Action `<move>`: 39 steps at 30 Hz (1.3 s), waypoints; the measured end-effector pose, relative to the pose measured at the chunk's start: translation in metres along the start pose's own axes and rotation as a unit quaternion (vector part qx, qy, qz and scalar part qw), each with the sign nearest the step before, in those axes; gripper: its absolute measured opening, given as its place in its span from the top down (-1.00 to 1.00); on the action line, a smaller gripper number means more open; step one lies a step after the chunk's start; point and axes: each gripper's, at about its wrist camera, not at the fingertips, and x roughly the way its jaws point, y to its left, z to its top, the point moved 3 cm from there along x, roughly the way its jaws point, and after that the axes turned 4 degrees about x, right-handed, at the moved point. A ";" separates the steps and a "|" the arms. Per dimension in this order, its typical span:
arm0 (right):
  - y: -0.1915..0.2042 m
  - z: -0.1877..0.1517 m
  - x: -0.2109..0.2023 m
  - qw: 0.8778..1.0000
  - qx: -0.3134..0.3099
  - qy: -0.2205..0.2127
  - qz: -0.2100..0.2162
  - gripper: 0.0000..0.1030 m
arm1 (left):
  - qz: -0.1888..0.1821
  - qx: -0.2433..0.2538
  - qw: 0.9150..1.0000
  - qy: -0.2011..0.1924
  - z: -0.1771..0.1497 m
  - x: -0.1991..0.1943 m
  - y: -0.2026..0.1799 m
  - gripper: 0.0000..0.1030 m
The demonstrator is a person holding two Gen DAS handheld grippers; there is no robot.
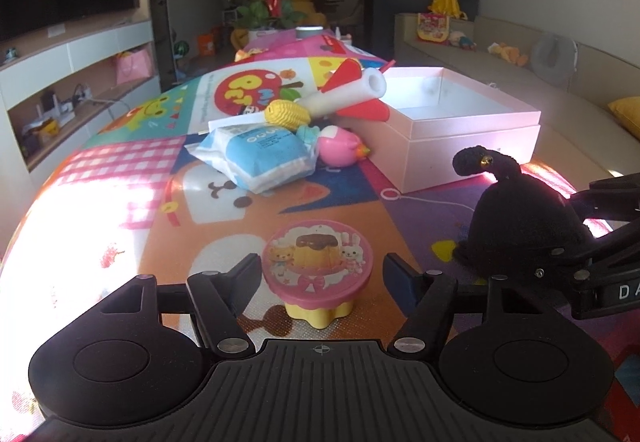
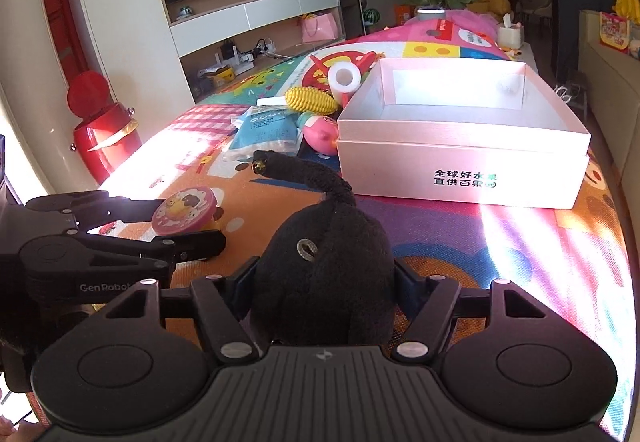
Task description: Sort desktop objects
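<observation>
My left gripper (image 1: pixel 318 274) is open around a pink-lidded pudding toy tub (image 1: pixel 318 270) standing on the colourful mat; its fingers sit on either side, a small gap on each. My right gripper (image 2: pixel 326 282) is shut on a black plush toy (image 2: pixel 326 266) with a long curled tail; the toy also shows in the left wrist view (image 1: pixel 520 226), and the tub in the right wrist view (image 2: pixel 185 214). An open pink box (image 2: pixel 460 158) stands just beyond, also in the left wrist view (image 1: pixel 464 138).
A pile left of the box holds a blue-white packet (image 1: pixel 260 156), a yellow corn toy (image 1: pixel 288 114), a pink round toy (image 1: pixel 342 148) and a white-red rocket toy (image 1: pixel 352 90). A flower pot (image 1: pixel 268 2) stands at the table's far end. A red bin (image 2: pixel 102 138) stands on the floor at the left.
</observation>
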 end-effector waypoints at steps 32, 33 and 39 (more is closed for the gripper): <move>-0.092 0.189 -0.059 0.981 0.006 -0.178 -0.080 -0.60 | -0.003 0.018 0.989 -0.149 0.133 0.046 -0.031 -0.87; -0.100 0.185 -0.049 0.982 0.017 -0.169 -0.086 -0.60 | -0.001 0.016 0.989 -0.149 0.126 0.042 -0.026 -0.87; -0.132 0.140 0.012 0.985 0.076 -0.092 -0.125 -0.60 | 0.016 0.015 0.994 -0.105 0.075 0.027 0.000 -0.91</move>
